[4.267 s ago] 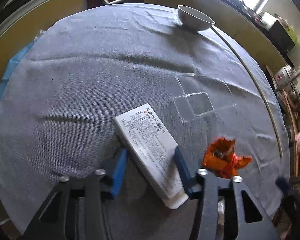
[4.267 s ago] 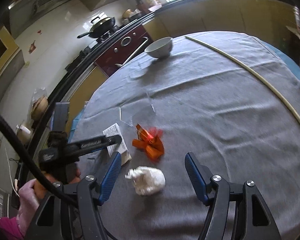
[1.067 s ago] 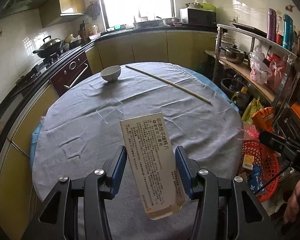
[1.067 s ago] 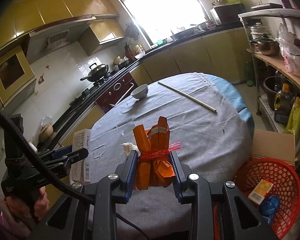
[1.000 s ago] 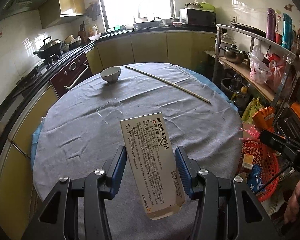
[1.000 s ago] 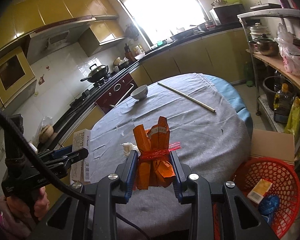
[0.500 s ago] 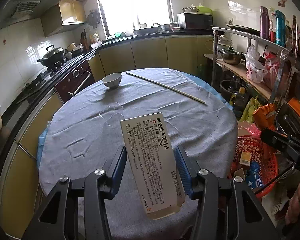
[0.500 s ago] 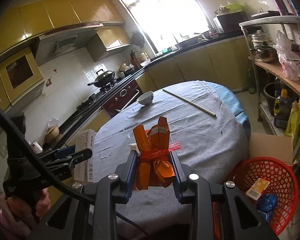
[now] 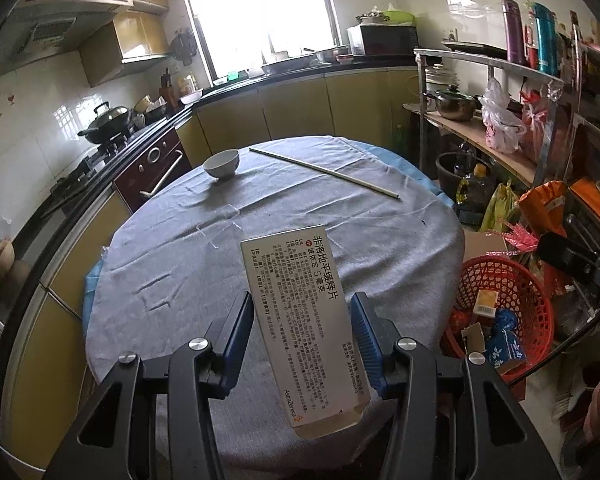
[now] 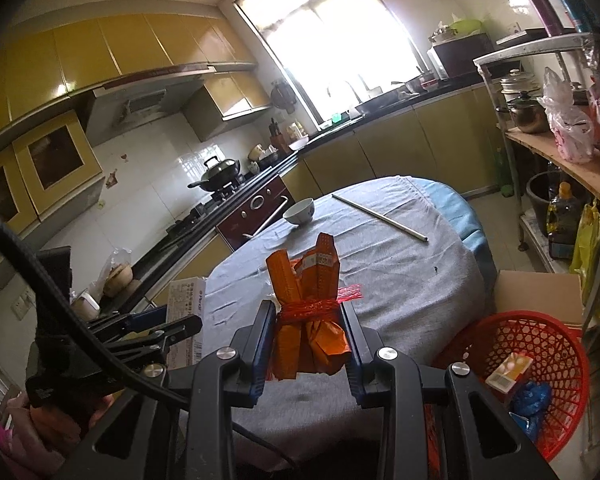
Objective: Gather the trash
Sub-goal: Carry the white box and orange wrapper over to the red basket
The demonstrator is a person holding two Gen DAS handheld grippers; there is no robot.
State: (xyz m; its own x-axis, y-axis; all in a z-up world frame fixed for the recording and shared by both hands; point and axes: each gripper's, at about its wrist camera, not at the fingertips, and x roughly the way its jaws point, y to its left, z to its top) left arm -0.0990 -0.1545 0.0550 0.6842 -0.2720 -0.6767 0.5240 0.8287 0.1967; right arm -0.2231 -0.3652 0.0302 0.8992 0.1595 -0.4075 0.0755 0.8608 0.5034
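My left gripper (image 9: pixel 302 312) is shut on a white medicine box (image 9: pixel 300 320) with printed text and holds it in the air, above the near edge of the round table. My right gripper (image 10: pixel 308 320) is shut on a crumpled orange wrapper (image 10: pixel 306 308) tied with red string, also lifted off the table. A red mesh trash basket (image 9: pixel 500 280) stands on the floor right of the table and holds several pieces of trash; it also shows in the right wrist view (image 10: pixel 540 344). The left gripper with the box shows in the right wrist view (image 10: pixel 160 328) at the left.
The round table (image 9: pixel 172 248) has a grey cloth. On it are a white bowl (image 9: pixel 221 163), a long thin stick (image 9: pixel 324 172) and a clear plastic lid (image 9: pixel 220 224). A cardboard box (image 10: pixel 536 292) sits behind the basket. A cluttered shelf rack (image 9: pixel 500 120) stands at the right.
Both grippers have lifted their items off the table and drawn back and up from it. In the last second the view has widened a little more; both grips are unchanged.
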